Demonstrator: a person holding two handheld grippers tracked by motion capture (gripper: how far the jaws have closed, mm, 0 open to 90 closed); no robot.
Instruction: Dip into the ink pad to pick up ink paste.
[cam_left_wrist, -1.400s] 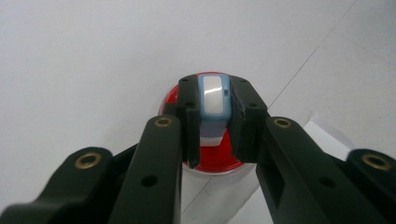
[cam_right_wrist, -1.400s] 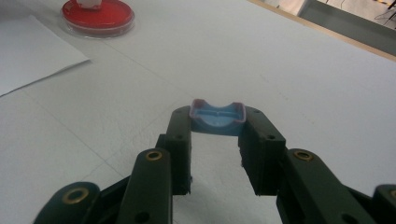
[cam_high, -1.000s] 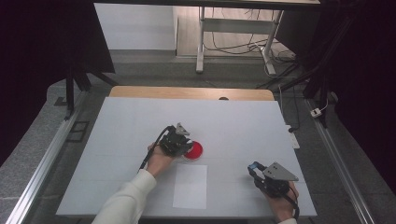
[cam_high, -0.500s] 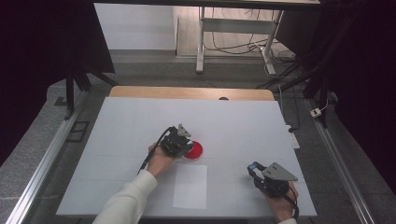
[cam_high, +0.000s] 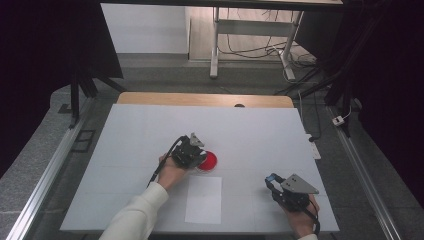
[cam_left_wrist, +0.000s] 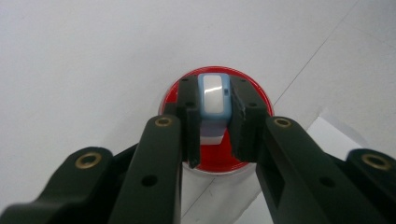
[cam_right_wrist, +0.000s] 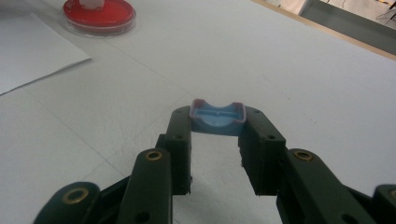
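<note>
The left gripper (cam_left_wrist: 212, 133) is clenched on a small blue-and-white container (cam_left_wrist: 213, 100) held over the red petri dish (cam_high: 206, 161) mid-tabletop (cam_high: 140, 130). Near right, the right gripper (cam_right_wrist: 215, 140) pinches a blue cap (cam_right_wrist: 217, 119). White paper (cam_high: 204, 199) lies between them.

In the left gripper view, the left tool (cam_left_wrist: 212, 135) covers the near part of the red dish (cam_left_wrist: 214, 161), and its jaws hide both sides and the lower end of the small blue-and-white piece (cam_left_wrist: 213, 95) between them. A corner of the paper sheet (cam_left_wrist: 338, 135) shows beside the right jaw; the rest is hidden. In the right gripper view, the dish (cam_right_wrist: 99, 16) is cut by the top edge, and the white thing (cam_right_wrist: 91, 3) in it is too cropped to identify. The blue cap (cam_right_wrist: 217, 119) pinched at the right tool (cam_right_wrist: 215, 126) is bowed, its underside unseen. In the high view, both tools' tips are too small to read.
</note>
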